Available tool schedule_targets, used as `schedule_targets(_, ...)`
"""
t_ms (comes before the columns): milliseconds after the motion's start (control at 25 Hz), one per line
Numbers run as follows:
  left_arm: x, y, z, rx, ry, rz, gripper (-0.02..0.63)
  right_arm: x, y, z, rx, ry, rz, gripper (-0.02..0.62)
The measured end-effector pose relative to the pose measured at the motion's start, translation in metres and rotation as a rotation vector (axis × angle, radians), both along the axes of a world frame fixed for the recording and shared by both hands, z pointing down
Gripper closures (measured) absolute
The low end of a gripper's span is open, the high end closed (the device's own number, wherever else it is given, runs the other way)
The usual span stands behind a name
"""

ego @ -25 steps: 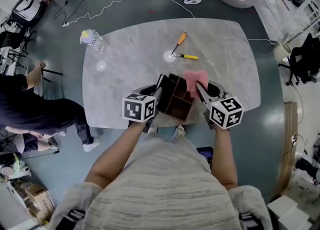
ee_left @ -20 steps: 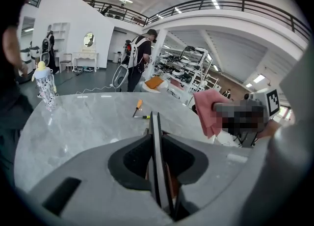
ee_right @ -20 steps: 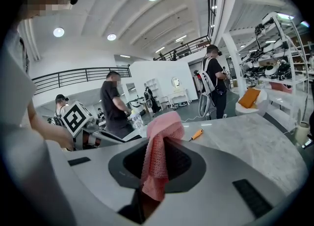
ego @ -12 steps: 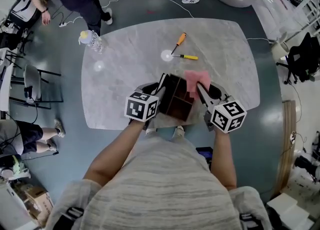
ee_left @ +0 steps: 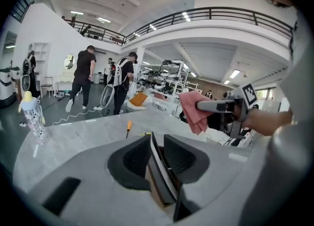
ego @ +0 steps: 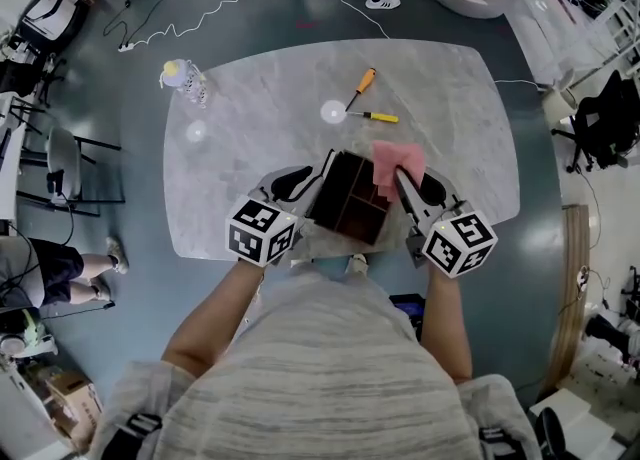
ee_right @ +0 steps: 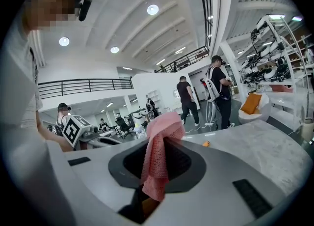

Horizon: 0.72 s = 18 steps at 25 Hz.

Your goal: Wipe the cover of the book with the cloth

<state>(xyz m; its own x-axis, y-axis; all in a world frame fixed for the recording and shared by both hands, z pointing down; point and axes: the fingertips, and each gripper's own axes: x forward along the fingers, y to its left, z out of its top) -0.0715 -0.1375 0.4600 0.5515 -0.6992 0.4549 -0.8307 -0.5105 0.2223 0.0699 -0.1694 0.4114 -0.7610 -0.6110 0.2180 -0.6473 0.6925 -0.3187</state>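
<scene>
Two claws meet at the near edge of the marble table [ego: 260, 98], where the dark-covered book [ego: 350, 198] sits propped between them rather than lying flat. The left claw [ego: 305, 180] has the book's edge [ee_left: 162, 171] between its jaws, and they are opening: the cover leans against one pad, with a sliver of space showing on the other side, so I judge it no longer clamped. The right claw [ego: 398, 176] is closed tight on the pink cloth [ego: 395, 160], which bunches over the jaw tips and hangs down in a loose fold [ee_right: 158, 161], poised at the book's far right corner. To wipe well from here, the book probably needs to be settled first: either let down flat on the table or pinched again low on its edge, so it cannot slide or tip under pressure. Then the hanging fold, not the hard jaw tips, should meet the cover, drawn across in long overlapping passes from one side to the other. An orange-handled screwdriver [ego: 360, 81] lies well apart and is no obstacle.
</scene>
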Motion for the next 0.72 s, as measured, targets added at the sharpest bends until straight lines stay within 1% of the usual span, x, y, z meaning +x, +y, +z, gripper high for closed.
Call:
schedule_targets(120,0.002,0.007,-0.02,0.071,0.041,0.043,0.54,-0.003,0.005,-0.01,0.02,-0.027,0.0,0.543)
schedule_targets(200,0.006,0.014,-0.033,0.128,0.065,0.073,0.559,-0.006,0.011,-0.018,0.049,-0.037,-0.007,0.543)
schedule_targets(320,0.013,0.024,-0.051,0.202,0.124,0.125,0.575,-0.011,0.022,-0.027,0.095,-0.052,-0.021,0.543)
schedule_targets(520,0.027,0.042,-0.073,0.272,0.256,0.218,0.589,-0.025,0.045,-0.034,0.131,-0.07,-0.056,0.542)
schedule_targets(640,0.046,0.058,-0.081,0.302,0.299,0.277,0.591,-0.026,0.066,-0.035,0.139,-0.08,-0.102,0.541)
schedule_targets(720,0.058,0.072,-0.082,0.308,0.328,0.309,0.591,-0.023,0.081,-0.033,0.137,-0.084,-0.124,0.541)
